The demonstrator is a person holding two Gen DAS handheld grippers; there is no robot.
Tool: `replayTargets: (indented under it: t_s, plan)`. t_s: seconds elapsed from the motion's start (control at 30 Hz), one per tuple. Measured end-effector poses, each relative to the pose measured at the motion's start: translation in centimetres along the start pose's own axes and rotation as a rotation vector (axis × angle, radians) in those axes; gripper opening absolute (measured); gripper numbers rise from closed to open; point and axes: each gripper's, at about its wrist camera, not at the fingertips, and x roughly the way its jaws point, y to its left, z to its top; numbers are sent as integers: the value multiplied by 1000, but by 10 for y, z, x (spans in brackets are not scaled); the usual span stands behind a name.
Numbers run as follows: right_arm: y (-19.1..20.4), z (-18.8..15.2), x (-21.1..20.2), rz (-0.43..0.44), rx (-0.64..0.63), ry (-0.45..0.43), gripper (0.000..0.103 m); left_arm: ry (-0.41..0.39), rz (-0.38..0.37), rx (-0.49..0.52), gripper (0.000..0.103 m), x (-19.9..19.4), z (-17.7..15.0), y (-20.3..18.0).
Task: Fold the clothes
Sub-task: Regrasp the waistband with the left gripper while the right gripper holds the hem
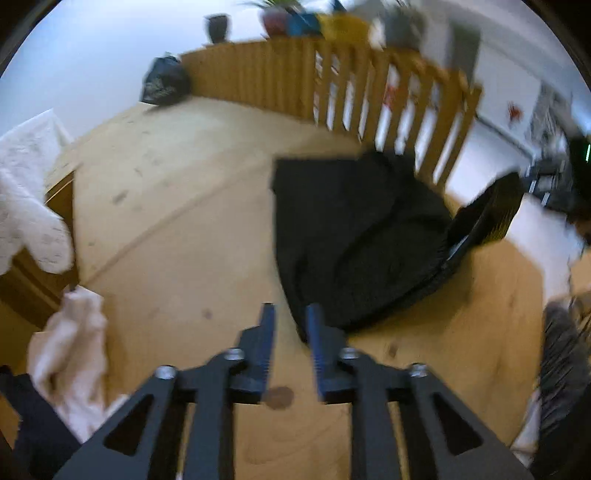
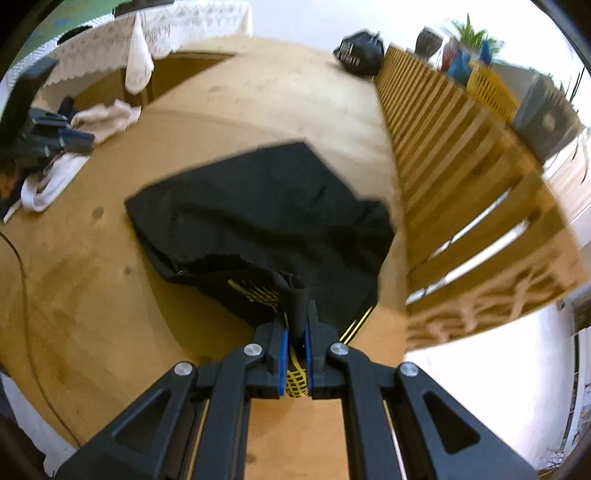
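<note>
Pale wooden table [image 1: 177,192]; slatted wooden railing [image 1: 258,77] behind; white wall [image 1: 92,48]; lace tablecloth [image 2: 177,26] beyond.

We could read no text anywhere: the pale lettering on the black bag [image 2: 359,52] by the wooden railing [image 2: 443,147] was too blurred to make out.

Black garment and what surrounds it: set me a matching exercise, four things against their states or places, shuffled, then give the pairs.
Things:
1. left tongs
2. right tongs
3. black garment
4. black bag

States or places:
A. spread on the wooden table, one end lifted
B. shut on a bunched fold of cloth
C. at the table's far edge, beside the slatted wooden rail
D. open, with nothing between the pads

Pairs: 1-D, 2-B, 3-A, 4-C
</note>
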Motion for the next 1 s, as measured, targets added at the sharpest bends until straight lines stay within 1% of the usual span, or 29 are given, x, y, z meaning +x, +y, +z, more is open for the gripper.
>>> replayTargets:
  t_s: [0.07,0.17,0.43,0.57,0.7,0.8,0.97,1.0]
  plan:
    - [1,-9,9,10,4,20,7,40,14,67,31,27,-13,-18]
    - [-4,-14,17,22,18,32,7,79,7,81,31,51,-24,-22]
    - [-24,-13,28,28,69,36,7,106,19,119,29,77,-19,-20]
    - [-23,-9,30,32,61,27,7,110,11,109,30,90,-13,-18]
    - [-22,-7,29,37,57,21,7,119,13,111,29,99,-19,-22]
    - [-23,-8,29,34,57,25,7,99,12,87,31,100,-15,-21]
    - [-24,-10,30,36,62,29,7,71,11,53,29,101,-9,-20]
    - [-24,-10,30,36,62,29,7,60,2,51,31,98,-9,-21]
